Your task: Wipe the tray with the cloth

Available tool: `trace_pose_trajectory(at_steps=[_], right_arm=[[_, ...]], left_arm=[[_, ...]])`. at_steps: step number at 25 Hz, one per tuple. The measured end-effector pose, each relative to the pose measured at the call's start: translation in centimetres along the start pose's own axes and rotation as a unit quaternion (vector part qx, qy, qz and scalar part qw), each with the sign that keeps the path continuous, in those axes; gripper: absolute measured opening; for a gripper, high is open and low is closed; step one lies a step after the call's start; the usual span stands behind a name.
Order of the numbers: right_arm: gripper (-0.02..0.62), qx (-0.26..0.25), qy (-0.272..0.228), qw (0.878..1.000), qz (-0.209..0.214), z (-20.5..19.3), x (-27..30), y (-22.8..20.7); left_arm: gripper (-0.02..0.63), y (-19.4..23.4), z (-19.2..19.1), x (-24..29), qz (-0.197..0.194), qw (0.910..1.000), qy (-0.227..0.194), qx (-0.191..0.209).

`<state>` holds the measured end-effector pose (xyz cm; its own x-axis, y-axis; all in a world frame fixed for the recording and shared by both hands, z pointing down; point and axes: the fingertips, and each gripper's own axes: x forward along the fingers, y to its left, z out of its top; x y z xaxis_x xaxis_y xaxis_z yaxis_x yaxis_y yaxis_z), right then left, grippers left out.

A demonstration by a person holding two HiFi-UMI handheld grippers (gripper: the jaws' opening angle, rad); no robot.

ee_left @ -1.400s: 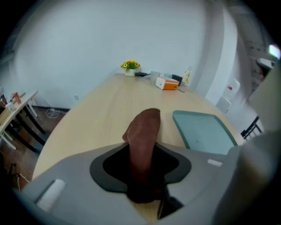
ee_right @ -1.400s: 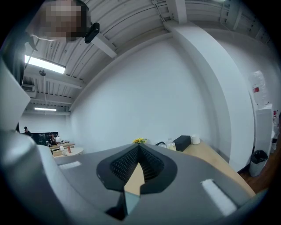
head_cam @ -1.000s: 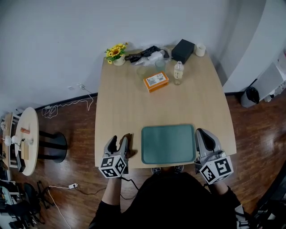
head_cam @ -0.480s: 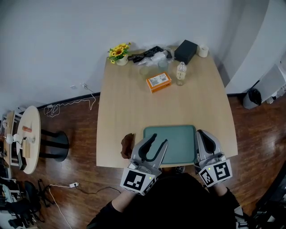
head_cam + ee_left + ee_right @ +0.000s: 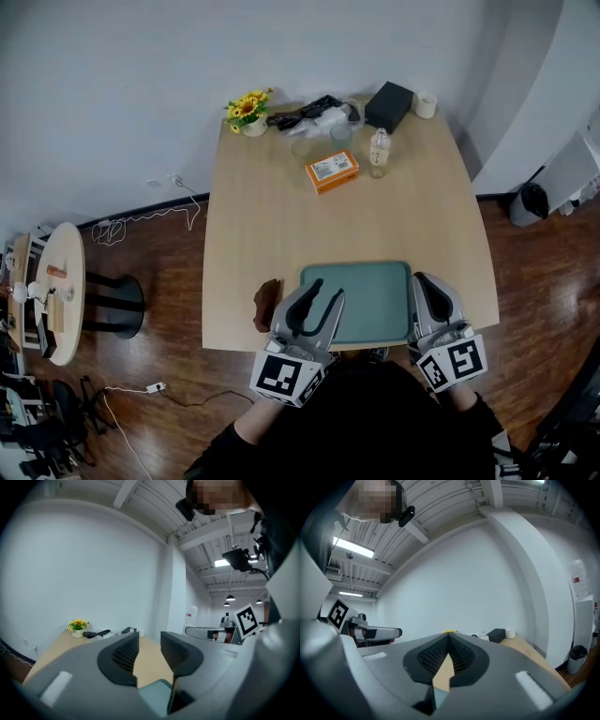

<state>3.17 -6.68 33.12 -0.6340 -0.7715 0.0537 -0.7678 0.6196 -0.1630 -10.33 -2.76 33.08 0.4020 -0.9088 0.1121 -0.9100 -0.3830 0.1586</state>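
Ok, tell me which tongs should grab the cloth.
Left: the left tongs hang beside the cloth, jaws just closed partway, nothing between; the right tongs, shut, sit across the tray.

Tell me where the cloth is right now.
In the head view, the brown cloth lies bunched on the table near its front left edge, just left of the green tray.

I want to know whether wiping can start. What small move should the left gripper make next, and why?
Probably swing the left gripper leftward and down to the brown cloth. Its jaws have just been closing with nothing between them, and the cloth lies untouched on the table beside the green tray, so nothing can wipe yet.
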Motion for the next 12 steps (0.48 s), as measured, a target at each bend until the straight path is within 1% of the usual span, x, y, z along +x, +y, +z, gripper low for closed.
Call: trace_pose_trajectory(at_steps=[12], right_arm=[[0.000, -0.003, 0.005, 1.000, 0.008, -0.25, 0.36, 0.66]], left_arm=[[0.123, 0.56, -0.49, -0.52, 0.008, 0.9999, 0.014, -0.003]])
